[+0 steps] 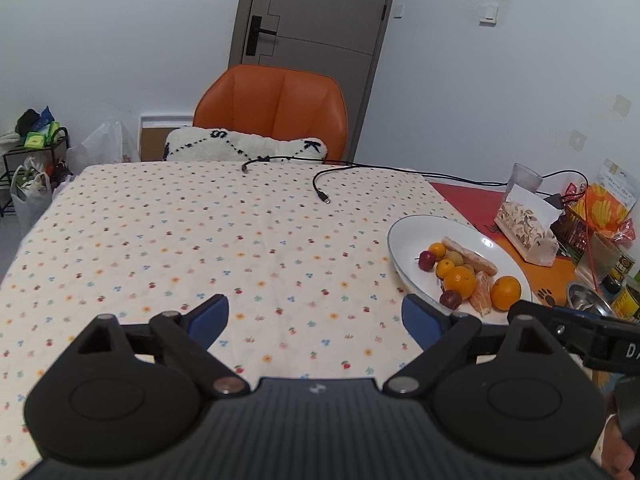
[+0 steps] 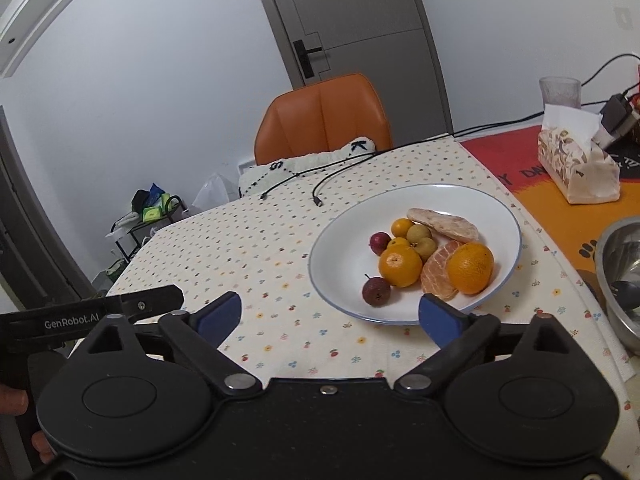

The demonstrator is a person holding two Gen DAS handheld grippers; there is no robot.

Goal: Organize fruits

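Two tools in play, both spread wide with nothing between the blue pads. Left wrist view: left tool (image 1: 316, 320) hovers over the dotted cloth on the desk (image 1: 200, 240); white plate (image 1: 408, 232) of fruit sits off to its right, near the desk edge. Right wrist view: right tool (image 2: 330, 316) hangs just before the plate (image 2: 344, 240); oranges (image 2: 470, 267), peeled segments and small red fruit (image 2: 376, 290) lie together on it.

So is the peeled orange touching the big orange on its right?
Touching: the right wrist view shows the peeled orange pressed against the big orange, no gap.
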